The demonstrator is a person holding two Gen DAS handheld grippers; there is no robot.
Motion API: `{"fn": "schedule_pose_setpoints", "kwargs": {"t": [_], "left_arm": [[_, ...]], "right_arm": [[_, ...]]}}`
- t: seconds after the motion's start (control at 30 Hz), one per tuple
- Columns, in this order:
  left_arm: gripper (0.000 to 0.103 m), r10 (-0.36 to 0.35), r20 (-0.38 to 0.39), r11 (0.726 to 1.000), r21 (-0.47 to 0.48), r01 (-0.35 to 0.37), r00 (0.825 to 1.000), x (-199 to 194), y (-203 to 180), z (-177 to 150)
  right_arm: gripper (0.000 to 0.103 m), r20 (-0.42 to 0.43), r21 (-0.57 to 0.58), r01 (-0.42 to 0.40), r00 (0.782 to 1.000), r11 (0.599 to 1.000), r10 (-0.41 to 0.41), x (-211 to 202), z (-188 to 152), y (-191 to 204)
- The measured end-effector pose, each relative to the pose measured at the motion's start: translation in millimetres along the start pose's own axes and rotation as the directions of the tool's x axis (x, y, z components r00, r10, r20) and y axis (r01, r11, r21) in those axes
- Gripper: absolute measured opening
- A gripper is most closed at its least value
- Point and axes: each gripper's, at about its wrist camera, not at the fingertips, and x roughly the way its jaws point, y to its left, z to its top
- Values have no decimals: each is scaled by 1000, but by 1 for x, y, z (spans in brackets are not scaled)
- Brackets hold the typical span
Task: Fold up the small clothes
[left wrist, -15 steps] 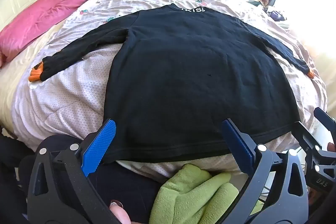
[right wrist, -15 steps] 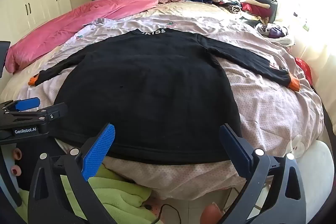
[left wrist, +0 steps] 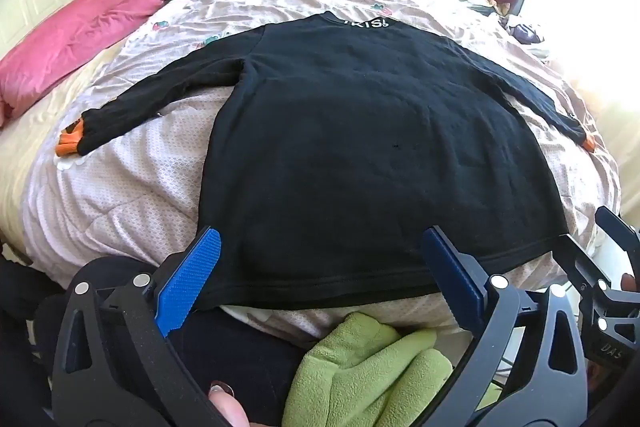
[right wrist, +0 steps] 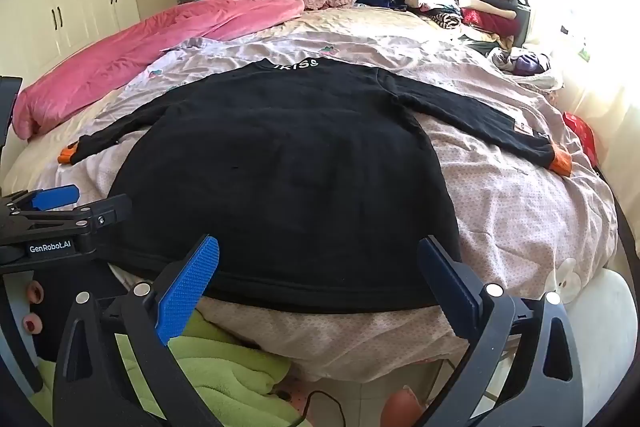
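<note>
Both jaws wide — black shirt hem just beyond

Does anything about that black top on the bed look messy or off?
Hardly. The black top lies flat with both sleeves spread. One orange cuff is bunched and crumpled, while the other cuff lies smooth. Nothing looks spilled or torn.

Both wrist views face down-forward from the bed's foot — sharing the black shirt.
</note>
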Motion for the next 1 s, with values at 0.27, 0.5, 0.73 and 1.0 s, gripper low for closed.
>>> {"fn": "schedule_pose_setpoints", "kwargs": {"t": [0.27,0.5,0.73,1.0], "left_arm": [[94,-4,8,1000,-4,4,1000,-1,2,-1],[94,-4,11,1000,-6,4,1000,-3,3,2],[94,-9,17,1000,-5,9,1000,-5,3,2],[94,-8,24,1000,-12,8,1000,-10,4,1]], "right_arm": [[99,4,-8,4,1000,1000,-4,-2,-1,3],[99,4,-9,1,1000,1000,-1,-2,-1,2],[99,6,-11,-1,1000,1000,1,-2,-2,2],[99,-1,-10,-1,1000,1000,1,1,-2,1]]}}
